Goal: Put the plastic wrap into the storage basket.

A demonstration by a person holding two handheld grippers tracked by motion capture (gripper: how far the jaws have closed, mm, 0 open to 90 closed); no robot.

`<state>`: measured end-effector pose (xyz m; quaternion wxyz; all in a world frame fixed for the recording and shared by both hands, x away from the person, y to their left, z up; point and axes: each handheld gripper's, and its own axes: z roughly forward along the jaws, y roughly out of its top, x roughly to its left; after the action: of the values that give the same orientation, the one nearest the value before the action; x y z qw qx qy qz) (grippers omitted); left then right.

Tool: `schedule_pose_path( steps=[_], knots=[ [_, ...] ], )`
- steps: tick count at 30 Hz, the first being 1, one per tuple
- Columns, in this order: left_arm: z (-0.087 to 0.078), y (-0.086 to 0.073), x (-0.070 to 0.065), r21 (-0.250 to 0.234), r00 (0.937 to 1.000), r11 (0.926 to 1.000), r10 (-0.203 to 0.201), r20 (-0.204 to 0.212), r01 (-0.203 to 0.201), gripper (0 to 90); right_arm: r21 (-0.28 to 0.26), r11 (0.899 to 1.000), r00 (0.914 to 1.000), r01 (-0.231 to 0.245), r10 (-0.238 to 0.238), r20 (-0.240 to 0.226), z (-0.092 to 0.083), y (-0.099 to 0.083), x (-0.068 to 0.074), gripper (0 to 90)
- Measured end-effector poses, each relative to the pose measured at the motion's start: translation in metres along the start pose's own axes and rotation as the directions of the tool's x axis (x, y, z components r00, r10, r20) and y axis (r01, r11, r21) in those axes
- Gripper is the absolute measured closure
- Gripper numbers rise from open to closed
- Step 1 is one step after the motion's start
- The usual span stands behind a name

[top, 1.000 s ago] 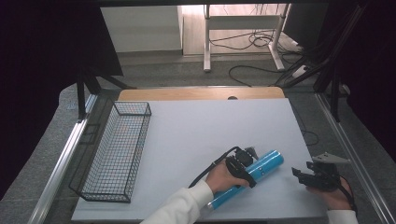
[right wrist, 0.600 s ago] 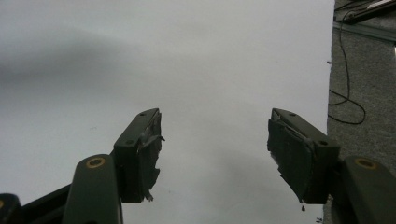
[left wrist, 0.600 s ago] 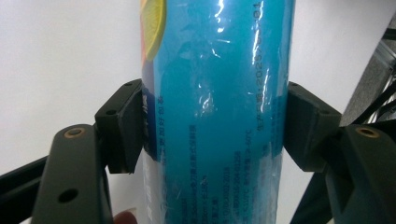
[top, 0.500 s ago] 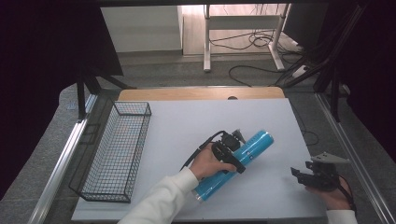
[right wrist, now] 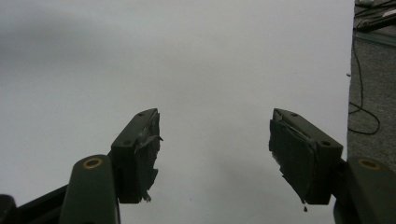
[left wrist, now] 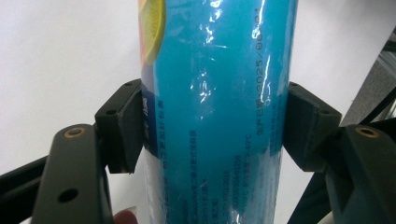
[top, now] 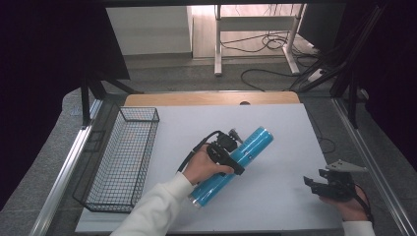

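Left hand-held gripper [top: 227, 153] pinching a long, glossy blue plastic-wrapped tube [top: 231, 165] over the white surface [top: 275, 132].

In the left gripper view the two black jaws press against opposite sides of the tube [left wrist: 219, 112], which carries small printed text and a yellow fruit picture near its top edge. From the high view the tube lies on a slant, its near end towards the person's white sleeve [top: 152, 209] and its far end pointing up and right, near the middle of the surface. A black wire mesh basket [top: 123, 157] stands well apart at the left side of the surface. The right hand-held gripper [top: 314, 183] sits near the right front corner, its jaws spread with nothing between them, the worn pads [right wrist: 289, 149] facing bare surface.
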<state>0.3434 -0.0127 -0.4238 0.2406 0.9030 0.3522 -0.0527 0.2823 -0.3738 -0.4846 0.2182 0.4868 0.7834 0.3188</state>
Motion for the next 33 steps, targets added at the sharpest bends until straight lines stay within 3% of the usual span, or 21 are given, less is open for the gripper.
schedule_pose_path(
  steps=[6,12,20,25,33],
  knots=[
    [-0.009,-0.008,0.012,-0.025,0.9998,0.9995,-0.021,-0.008,0.021,31.7,-0.01,1.0,0.9999,0.006,-0.006,-0.011,0.0,0.0,0.0,32.6],
    [-0.019,-0.014,0.023,-0.031,0.9993,0.9989,-0.036,-0.014,0.035,31.7,-0.017,0.999,0.9981,0.03,-0.031,-0.053,0.001,0.001,0.004,28.3],
    [-0.034,-0.021,0.032,-0.054,0.9983,0.9972,-0.052,-0.024,0.051,31.7,-0.028,0.999,0.9963,0.027,-0.029,-0.081,0.0,0.002,0.006,26.0],
    [-0.044,-0.023,0.037,-0.07,0.9978,0.9958,-0.061,-0.028,0.059,31.7,-0.034,0.998,0.9925,0.048,-0.051,-0.111,0.0,0.004,0.011,24.2],
    [-0.056,-0.027,0.046,-0.083,0.9961,0.9941,-0.075,-0.048,0.07,31.7,-0.03,0.998,0.992,0.051,-0.054,-0.114,0.001,0.004,0.012,23.9]
  ],
)
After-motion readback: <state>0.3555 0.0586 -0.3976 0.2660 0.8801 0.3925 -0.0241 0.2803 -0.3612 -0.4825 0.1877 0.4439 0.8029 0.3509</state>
